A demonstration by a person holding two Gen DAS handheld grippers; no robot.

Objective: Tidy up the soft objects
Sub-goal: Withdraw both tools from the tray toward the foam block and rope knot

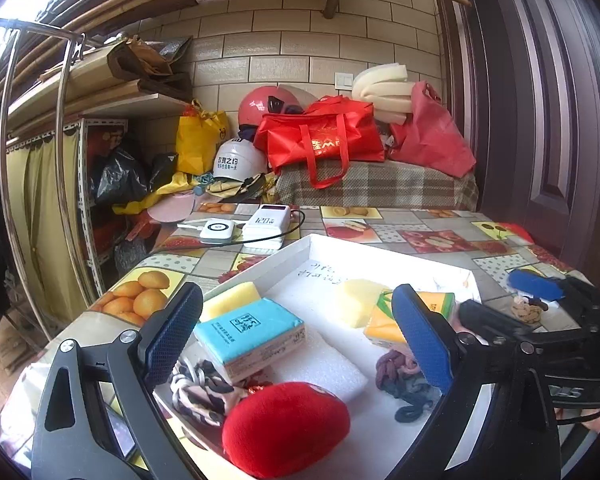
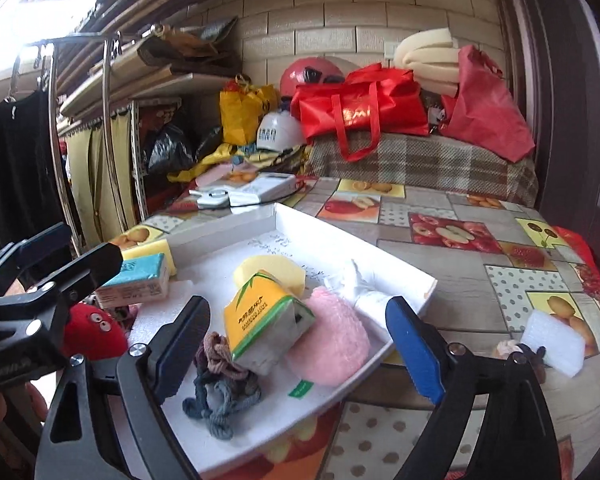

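Observation:
A white tray (image 1: 300, 246) (image 2: 404, 268) on the table holds soft things: a red plush toy (image 1: 284, 428) (image 2: 92, 332), a blue tissue pack (image 1: 252, 334) (image 2: 138, 280), a yellow tissue pack (image 2: 260, 320) (image 1: 384, 324), yellow sponges (image 1: 232, 298) (image 2: 272, 266), a pink fluffy pad (image 2: 332, 344), knotted cloth rings (image 2: 220, 388) (image 1: 404, 380) and a striped ring (image 1: 200, 392). My left gripper (image 1: 298, 344) is open and empty above the tray's near left. My right gripper (image 2: 298, 350) is open and empty over the yellow pack and pink pad.
Outside the tray, a white foam block (image 2: 554, 342) and a small braided knot (image 2: 508, 348) (image 1: 526, 308) lie on the fruit-pattern tablecloth (image 2: 460, 248) at the right. Power banks with a cable (image 1: 260, 226) sit behind the tray. Bags and helmets fill the bench (image 1: 380, 188) behind.

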